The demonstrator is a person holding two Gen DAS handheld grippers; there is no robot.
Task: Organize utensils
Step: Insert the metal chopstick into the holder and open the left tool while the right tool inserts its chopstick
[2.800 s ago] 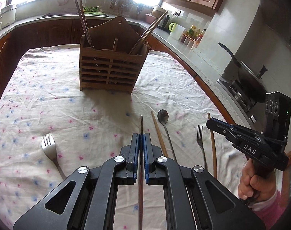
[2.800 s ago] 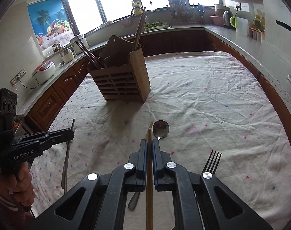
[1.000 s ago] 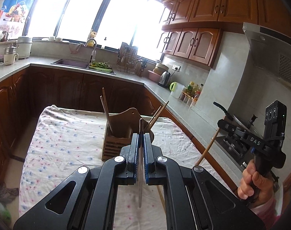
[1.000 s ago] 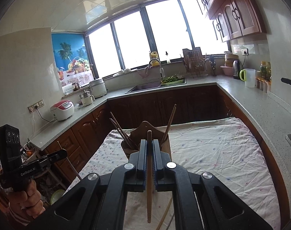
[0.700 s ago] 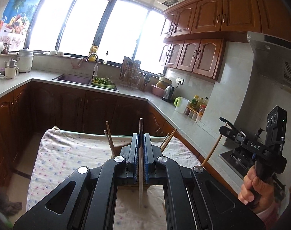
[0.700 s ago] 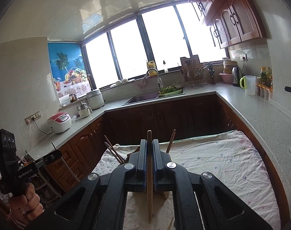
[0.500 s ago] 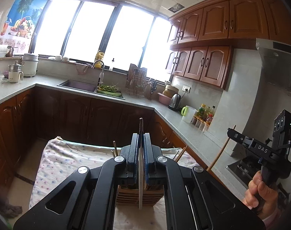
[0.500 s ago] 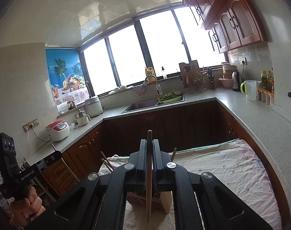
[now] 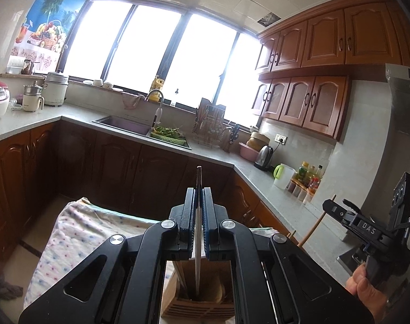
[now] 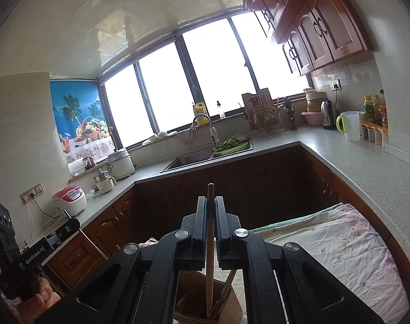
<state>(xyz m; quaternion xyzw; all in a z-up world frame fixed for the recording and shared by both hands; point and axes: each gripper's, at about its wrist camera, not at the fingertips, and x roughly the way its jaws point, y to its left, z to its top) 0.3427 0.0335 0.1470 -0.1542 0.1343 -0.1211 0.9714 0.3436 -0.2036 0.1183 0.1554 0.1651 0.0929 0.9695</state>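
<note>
My left gripper (image 9: 199, 197) is shut on a thin dark chopstick (image 9: 197, 259) that hangs upright, its lower tip inside the wooden utensil holder (image 9: 202, 306) below. My right gripper (image 10: 210, 205) is shut on a light wooden chopstick (image 10: 209, 275), also upright, its lower end down in the same holder (image 10: 194, 305) beside other chopsticks. The right gripper also shows at the right of the left wrist view (image 9: 337, 212), the left gripper at the left of the right wrist view (image 10: 70, 225). The utensils on the table are hidden.
The table with a flowered cloth (image 9: 70, 232) lies below, also in the right wrist view (image 10: 339, 243). Kitchen counters (image 9: 118, 116), a sink (image 10: 194, 159), a dish rack (image 9: 210, 129) and a kettle (image 9: 264, 156) ring the table.
Both grippers lifted their chopsticks off the table, tilted upward and moved over the holder. The chopstick tips now sit lower, inside the holder.
</note>
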